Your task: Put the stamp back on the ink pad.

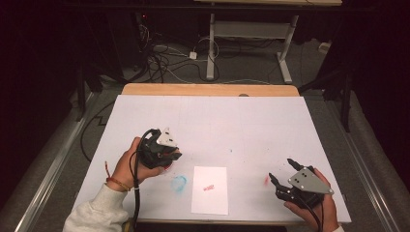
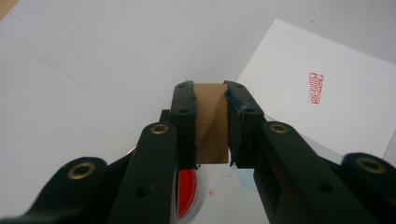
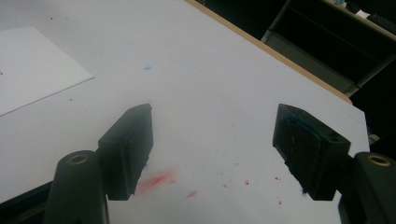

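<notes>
With your left gripper (image 2: 211, 126) pinching the wooden stamp (image 2: 211, 122) at frame centre above the red ink pad (image 2: 187, 196), lower it squarely, press lightly, then carry it to the paper (image 1: 209, 189); keep the spread right gripper (image 1: 284, 175) parked lower right.

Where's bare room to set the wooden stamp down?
The far half of the white table cover is bare, and so is the strip between the stamped paper and the right tongs. It is crowded near the left tongs: red ink pad, blue smear.
</notes>
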Demonstrator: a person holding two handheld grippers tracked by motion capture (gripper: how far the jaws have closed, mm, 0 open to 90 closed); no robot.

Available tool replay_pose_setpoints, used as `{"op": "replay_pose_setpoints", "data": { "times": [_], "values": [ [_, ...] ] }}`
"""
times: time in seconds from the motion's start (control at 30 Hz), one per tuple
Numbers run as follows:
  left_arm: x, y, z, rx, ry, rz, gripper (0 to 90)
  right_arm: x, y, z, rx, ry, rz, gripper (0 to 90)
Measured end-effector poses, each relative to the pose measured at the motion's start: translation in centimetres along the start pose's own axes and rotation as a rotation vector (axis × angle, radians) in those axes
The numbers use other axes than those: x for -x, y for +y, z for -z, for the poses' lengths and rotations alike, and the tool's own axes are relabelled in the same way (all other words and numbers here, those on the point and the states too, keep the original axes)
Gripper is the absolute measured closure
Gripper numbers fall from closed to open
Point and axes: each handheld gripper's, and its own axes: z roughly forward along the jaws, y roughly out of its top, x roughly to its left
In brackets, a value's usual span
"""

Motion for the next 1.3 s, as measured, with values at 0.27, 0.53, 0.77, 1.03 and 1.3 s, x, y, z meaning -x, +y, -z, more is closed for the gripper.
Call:
{"op": "replay_pose_setpoints", "data": {
  "times": [0.27,0.53,0.77,1.03,1.3],
  "values": [
    [-1.2,-1.0,0.0,-0.037,-0.009,0.032,73.7,-0.2,0.1,0.0,0.002,0.006,0.004,29.5],
    [-2.9,-2.3,-1.6,-0.111,-0.049,0.083,73.6,-0.2,0.0,0.0,-0.009,0.01,0.012,29.5],
    [-4.2,-3.5,-2.9,-0.156,-0.052,0.138,73.6,-0.2,0.0,-0.1,-0.013,0.017,0.016,29.5],
    [-4.6,-4.1,-4.6,-0.216,-0.041,0.153,73.5,-0.3,0.0,-0.1,-0.017,0.018,0.02,29.5],
    [-4.6,-4.1,-5.5,-0.236,-0.039,0.151,73.5,-0.3,0.0,-0.2,-0.025,0.021,0.024,29.5]
  ]
}}
